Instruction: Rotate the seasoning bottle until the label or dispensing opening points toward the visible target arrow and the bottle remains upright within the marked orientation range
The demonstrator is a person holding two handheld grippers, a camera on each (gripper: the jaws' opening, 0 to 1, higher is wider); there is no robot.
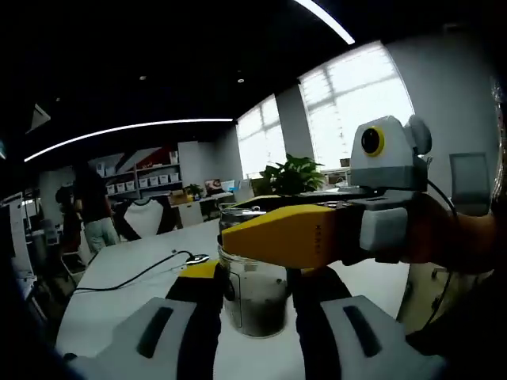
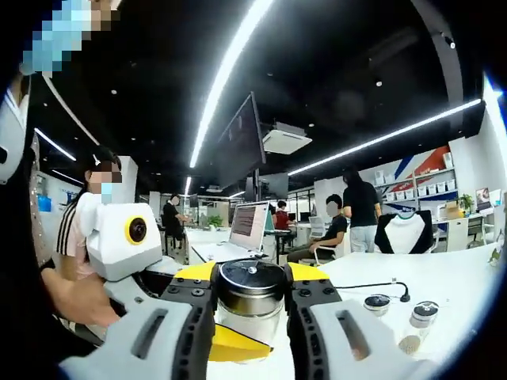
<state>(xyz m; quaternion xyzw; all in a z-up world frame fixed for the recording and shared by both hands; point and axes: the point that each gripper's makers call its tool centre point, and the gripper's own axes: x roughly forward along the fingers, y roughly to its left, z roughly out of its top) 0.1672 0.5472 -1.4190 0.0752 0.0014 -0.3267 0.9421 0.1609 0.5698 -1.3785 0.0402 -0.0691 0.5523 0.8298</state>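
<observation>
The bottle (image 1: 255,297) stands upright on the white table (image 1: 119,305), long axis vertical. The left gripper (image 1: 255,317) clamps its glass body; the right gripper (image 2: 252,305) clamps the lid (image 2: 252,283). Judged mid-rotation. No arrow or label facing can be made out, so the next twist needs the target confirmed and the bottle kept vertical.
</observation>
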